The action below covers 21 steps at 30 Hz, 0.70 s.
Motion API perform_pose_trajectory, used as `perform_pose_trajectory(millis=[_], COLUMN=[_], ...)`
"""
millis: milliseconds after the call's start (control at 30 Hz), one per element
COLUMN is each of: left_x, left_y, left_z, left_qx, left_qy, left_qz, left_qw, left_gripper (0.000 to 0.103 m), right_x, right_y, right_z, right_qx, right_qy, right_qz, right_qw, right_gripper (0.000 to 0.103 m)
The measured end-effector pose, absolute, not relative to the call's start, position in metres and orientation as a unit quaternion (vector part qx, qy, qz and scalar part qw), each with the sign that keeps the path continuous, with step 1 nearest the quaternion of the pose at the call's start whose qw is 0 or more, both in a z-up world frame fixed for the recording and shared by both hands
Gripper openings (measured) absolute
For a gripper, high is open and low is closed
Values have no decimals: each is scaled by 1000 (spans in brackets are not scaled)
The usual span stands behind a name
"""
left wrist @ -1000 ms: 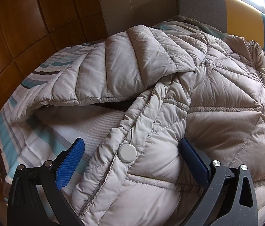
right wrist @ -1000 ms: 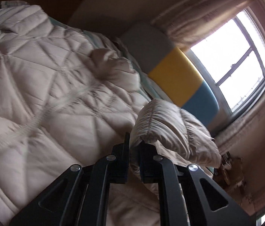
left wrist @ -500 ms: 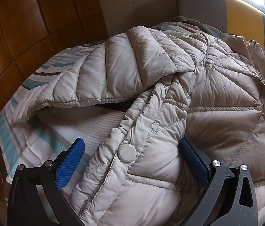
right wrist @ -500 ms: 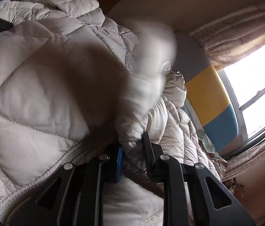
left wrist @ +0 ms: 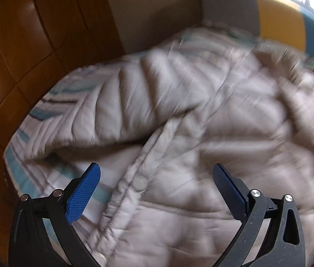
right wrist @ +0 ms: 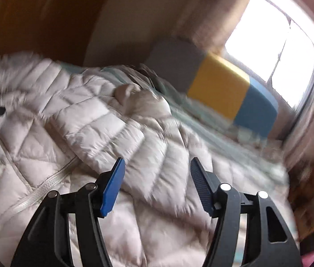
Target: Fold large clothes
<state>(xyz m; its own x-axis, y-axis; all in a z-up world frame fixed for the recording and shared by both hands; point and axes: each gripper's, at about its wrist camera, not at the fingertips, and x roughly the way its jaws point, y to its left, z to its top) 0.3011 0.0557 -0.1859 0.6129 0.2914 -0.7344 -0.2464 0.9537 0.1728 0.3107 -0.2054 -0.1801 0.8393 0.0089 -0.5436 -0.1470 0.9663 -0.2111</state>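
Right claw (right wrist: 157,184) has released the sleeve (right wrist: 116,131); jacket (left wrist: 201,155) seemingly lengthwise toward headboard (left wrist: 279,29).

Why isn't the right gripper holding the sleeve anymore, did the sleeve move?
Yes. The sleeve was pinched and lifted before; now it lies folded across the jacket, further from the yellow cushion. The right gripper is open.

Jacket (left wrist: 201,133) on bedsheet (left wrist: 34,166), headboard (right wrist: 219,93) behind.
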Motion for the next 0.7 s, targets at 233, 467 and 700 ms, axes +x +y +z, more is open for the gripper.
perform_pose_trajectory(millis=[233,467,700], left_x=[322,362,397], left_y=[-26,-90,-106], left_z=[-154,-183,-211], left_qx=[-19,22,90], left_qy=[383,412,420], left_qz=[3,-41,-5], left_qw=[924,910,903], left_gripper=[100,100,100], right_x=[317,351,358], right_y=[-321,-352,-328], right_z=[-193,-218,-212], right_qx=[130,156,136], right_qy=[346,411,408], right_qz=[-88,-86,-2], right_qw=[925,894,903], right_gripper=[40,26,24])
